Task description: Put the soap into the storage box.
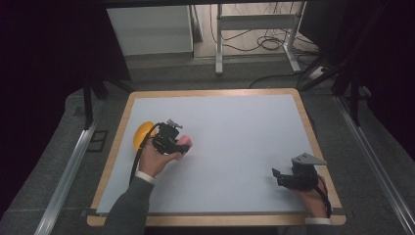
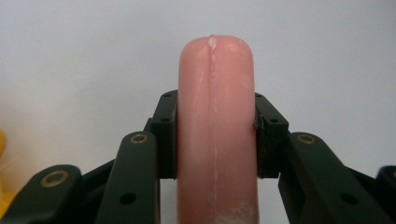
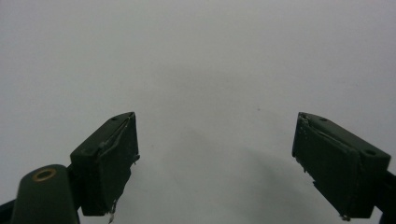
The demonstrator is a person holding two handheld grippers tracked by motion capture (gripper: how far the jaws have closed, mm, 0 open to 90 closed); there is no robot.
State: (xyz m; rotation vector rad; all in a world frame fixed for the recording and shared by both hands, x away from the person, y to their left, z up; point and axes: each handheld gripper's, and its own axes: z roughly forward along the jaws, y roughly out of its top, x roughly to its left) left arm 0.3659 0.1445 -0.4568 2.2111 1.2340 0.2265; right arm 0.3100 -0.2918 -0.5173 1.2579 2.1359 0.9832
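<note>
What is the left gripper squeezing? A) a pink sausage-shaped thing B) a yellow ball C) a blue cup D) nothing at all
A: in the left gripper view, the left gripper has its jaws pressed against both sides of the pink sausage-shaped thing. In the high view, the yellow thing sits just beside that hand and is not in the jaws.

Sausage (image 2: 216, 135) between left gripper (image 1: 177, 140) jaws; bowl (image 1: 142, 134) just left; right gripper (image 1: 281, 177) far right.
</note>
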